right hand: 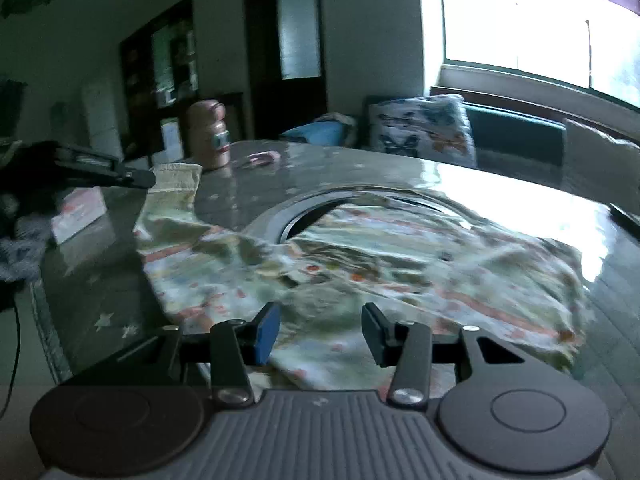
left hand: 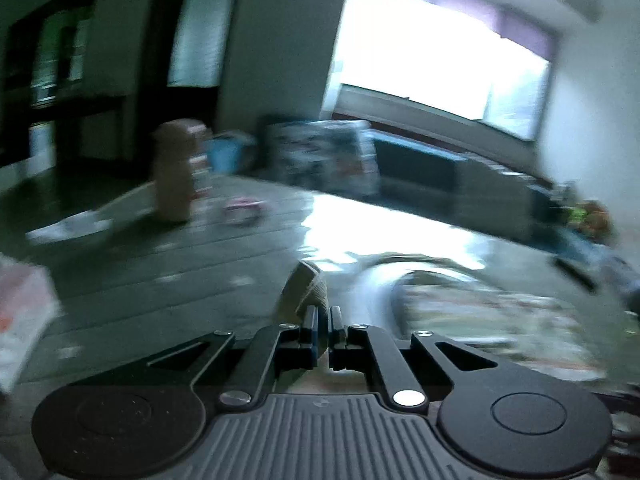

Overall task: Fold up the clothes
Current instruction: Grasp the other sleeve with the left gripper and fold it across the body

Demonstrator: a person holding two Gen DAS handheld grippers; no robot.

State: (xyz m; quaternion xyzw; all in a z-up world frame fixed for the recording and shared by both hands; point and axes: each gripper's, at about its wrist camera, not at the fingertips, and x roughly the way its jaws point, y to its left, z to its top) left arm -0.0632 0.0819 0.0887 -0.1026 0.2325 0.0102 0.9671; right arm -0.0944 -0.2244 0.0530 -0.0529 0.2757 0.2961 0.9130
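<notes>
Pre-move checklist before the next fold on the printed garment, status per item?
1. Left gripper has hold of cloth: ok. Jaws closed on a cuff-like edge of the printed garment; the right wrist view shows it lifting that edge.
2. Right gripper ready to grasp: ok. Jaws open over the near hem, nothing between the pads.
3. Garment lies flat: not ok. Rumpled across the middle.
4. Fold path clear: cannot tell. A pink bottle stands on the table beyond the lifted edge.
5. Left wrist view usable: not ok. Heavily motion-blurred.
</notes>
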